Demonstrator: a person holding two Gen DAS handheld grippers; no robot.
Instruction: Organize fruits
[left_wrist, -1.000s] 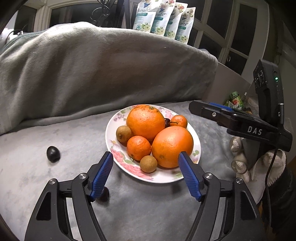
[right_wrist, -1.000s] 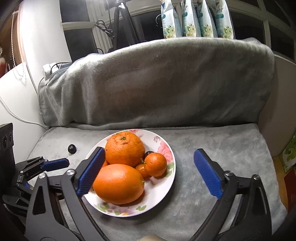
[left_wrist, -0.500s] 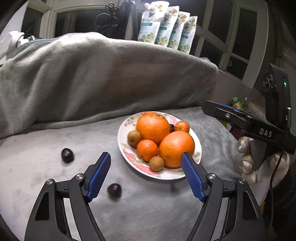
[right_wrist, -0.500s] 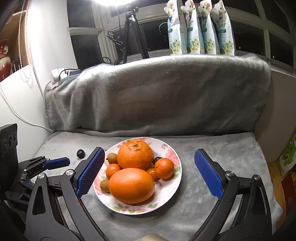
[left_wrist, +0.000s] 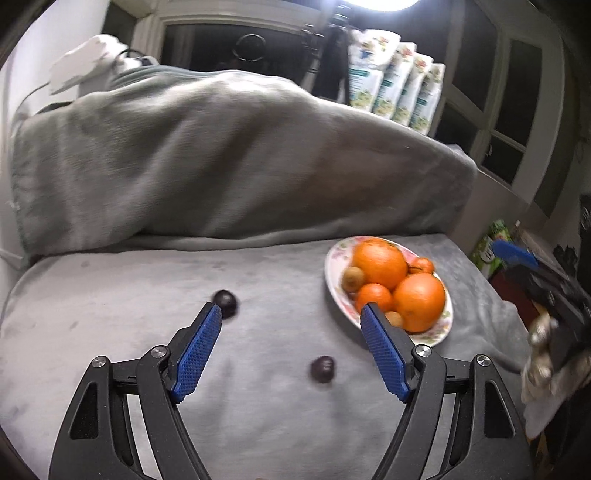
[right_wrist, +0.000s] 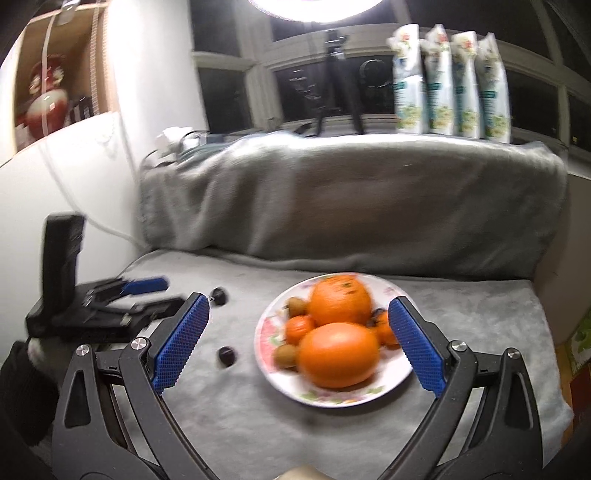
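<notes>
Both grippers pulled back — jaws apart, plate (right_wrist: 384, 397) farther — no writing legible.

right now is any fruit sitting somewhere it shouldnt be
Yes. Two small dark fruits lie loose on the grey blanket, left of the plate where the rest are piled: the nearer dark fruit sits between the open left claw's fingers, the farther dark fruit by its left fingertip.
</notes>
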